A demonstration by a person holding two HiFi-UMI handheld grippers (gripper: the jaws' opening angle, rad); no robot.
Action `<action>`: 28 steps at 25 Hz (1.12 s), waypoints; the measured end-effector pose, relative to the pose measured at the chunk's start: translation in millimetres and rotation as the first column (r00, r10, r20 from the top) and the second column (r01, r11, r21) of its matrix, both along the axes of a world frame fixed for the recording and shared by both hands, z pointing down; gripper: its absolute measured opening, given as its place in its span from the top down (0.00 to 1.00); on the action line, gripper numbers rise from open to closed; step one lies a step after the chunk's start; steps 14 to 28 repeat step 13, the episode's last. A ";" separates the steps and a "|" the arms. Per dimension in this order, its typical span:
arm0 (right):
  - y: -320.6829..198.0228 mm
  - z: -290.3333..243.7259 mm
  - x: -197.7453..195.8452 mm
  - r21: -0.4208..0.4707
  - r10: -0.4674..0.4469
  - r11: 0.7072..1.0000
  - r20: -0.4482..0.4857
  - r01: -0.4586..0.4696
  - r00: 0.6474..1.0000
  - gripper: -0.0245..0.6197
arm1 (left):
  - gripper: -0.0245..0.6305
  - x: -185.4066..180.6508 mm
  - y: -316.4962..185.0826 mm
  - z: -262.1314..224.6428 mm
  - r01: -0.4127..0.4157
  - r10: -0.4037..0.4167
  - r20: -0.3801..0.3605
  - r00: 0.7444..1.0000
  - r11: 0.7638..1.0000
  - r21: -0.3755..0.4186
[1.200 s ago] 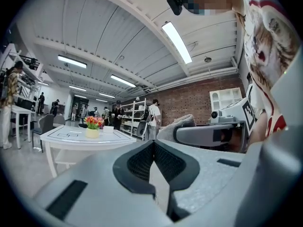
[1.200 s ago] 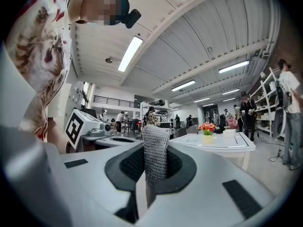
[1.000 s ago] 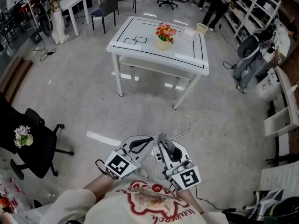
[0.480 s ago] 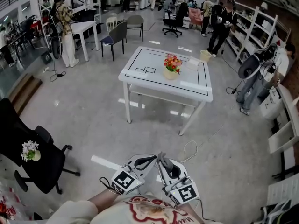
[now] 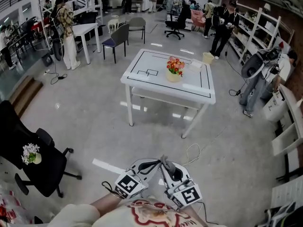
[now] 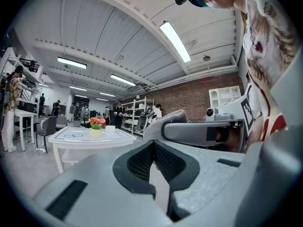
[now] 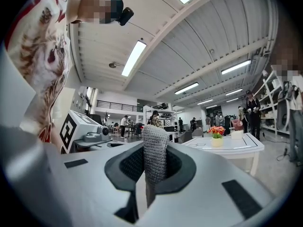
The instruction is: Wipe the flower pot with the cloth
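- Head view, far left: a black wheeled office chair stands well apart from the work and plays no part in it.
- Left gripper, held close to the person's body, has its jaws pressed together with nothing between them.
- Right gripper, just beside it, is clamped on a grey knitted cloth, whose free end stands up out of the jaws.
- Small cream round flower pot, holding red and orange flowers, sits on the white square table, far across the bare floor.
- Compared with a second ago, the head camera has tipped up: table and pot sit lower in the picture and more of the room shows. Since half a second ago, hardly anything differs.
- Wiping has not begun; I judge that the person must first walk to the table.
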State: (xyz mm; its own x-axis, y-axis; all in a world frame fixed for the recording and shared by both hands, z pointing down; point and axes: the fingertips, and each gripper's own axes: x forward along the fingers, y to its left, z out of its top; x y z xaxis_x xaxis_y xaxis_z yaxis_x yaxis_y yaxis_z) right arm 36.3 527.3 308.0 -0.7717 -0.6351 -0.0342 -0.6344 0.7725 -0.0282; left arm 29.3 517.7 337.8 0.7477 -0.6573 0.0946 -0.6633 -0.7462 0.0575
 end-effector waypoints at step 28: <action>5.8 1.4 -4.2 -0.017 -0.019 1.000 -0.005 0.019 1.000 0.92 | 0.96 -2.4 0.1 6.5 0.015 -0.017 -0.036 0.999 0.998 -0.055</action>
